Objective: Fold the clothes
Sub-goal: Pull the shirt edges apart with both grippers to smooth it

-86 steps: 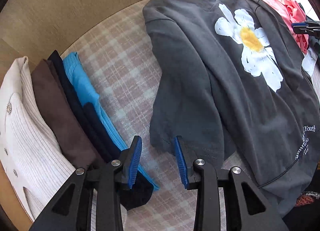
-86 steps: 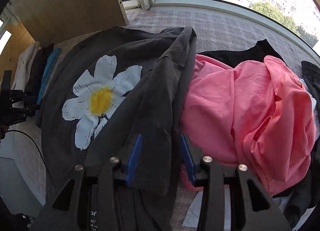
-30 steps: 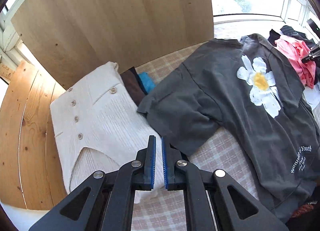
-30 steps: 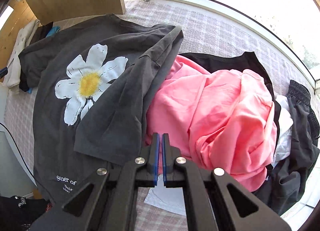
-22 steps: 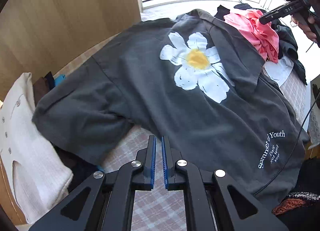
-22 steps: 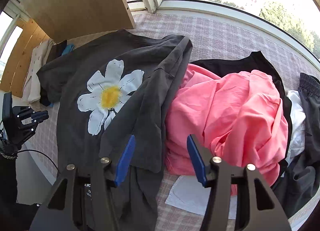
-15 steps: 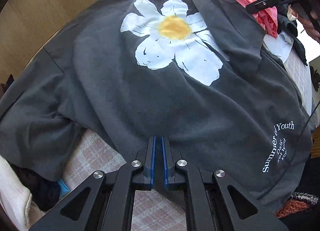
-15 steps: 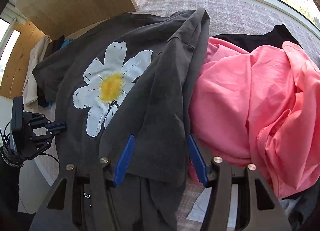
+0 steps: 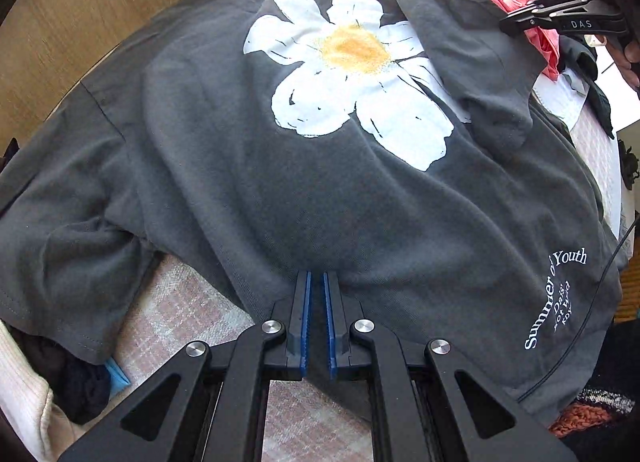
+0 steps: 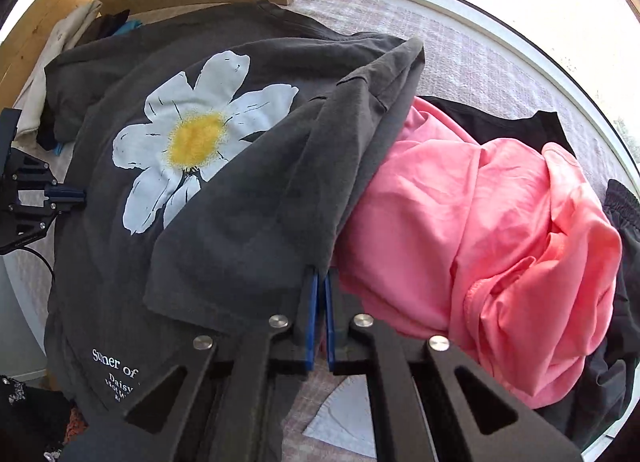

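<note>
Right tool [image 10: 319, 282] (jaws closed) pinching T-shirt [image 10: 240, 230] sleeve — left edge

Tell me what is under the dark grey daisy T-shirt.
The dark grey daisy T-shirt lies on checked bedding. Its right side overlaps the pink garment; its left sleeve covers folded clothes. Anything beneath its middle is hidden.

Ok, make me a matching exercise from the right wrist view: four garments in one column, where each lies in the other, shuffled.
Garments:
1. dark grey cotton T-shirt with a white daisy print
2. crumpled pink fabric garment
3. cream ribbed knit garment
4. black fabric garment

Places:
A. at the far left edge of the view
B. spread out in the middle, one sleeve folded over its body
C. peeking out from beneath the pink heap
D. bunched in a heap on the right

Pairs: 1-B, 2-D, 3-A, 4-C
</note>
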### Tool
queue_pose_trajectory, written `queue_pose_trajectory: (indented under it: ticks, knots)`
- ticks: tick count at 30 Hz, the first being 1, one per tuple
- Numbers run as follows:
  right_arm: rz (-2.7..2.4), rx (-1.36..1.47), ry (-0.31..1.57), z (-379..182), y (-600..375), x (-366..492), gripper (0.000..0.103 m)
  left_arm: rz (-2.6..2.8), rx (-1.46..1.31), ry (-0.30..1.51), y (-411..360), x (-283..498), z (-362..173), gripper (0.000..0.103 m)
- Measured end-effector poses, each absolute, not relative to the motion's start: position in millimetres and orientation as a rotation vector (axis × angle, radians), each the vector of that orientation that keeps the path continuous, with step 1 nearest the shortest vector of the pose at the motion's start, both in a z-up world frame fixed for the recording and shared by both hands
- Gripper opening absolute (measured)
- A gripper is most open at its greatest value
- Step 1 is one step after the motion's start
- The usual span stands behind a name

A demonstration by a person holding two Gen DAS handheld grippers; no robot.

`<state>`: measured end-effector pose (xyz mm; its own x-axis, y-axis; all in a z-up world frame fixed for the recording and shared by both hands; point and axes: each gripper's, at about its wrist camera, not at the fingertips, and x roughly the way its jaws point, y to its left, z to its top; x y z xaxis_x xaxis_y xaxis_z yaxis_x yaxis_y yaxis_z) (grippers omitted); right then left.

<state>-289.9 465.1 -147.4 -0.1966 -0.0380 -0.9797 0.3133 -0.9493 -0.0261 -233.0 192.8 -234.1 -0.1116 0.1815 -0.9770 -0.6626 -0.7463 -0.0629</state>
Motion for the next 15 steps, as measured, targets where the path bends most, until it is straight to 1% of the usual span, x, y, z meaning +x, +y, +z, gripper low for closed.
queue_pose_trajectory:
  ticks: [3,5,8,9,10,12,14,15]
  knots:
    - [-2.301,1.854,0.445,-127,485,-294,0.002,1.912,-1.590,0.526,193,-231,-234,0.007]
    - [-2.365,1.867,0.476,-107,511,-301,0.002,1.912,-1.588,0.519,193,-230,-234,0.007]
    - [-2.358,1.838,0.173,-83,539,-306,0.005,1.914,-1.583,0.520,195,-227,-234,0.007]
    - [-2.349,1.797,0.172,-86,529,-303,0.016,1.916,-1.582,0.523,196,-226,-234,0.007]
    - [-2.340,1.757,0.172,-89,519,-300,0.032,1.916,-1.581,0.527,197,-225,-234,0.007]
    - [-2.320,1.678,0.178,-96,499,-295,0.047,1.913,-1.583,0.532,198,-224,-234,0.007]
    - [-2.301,1.622,0.326,-113,470,-293,0.047,1.908,-1.589,0.531,199,-223,-234,0.007]
    - [-2.296,1.620,0.335,-119,465,-296,0.047,1.906,-1.591,0.532,200,-223,-234,0.007]
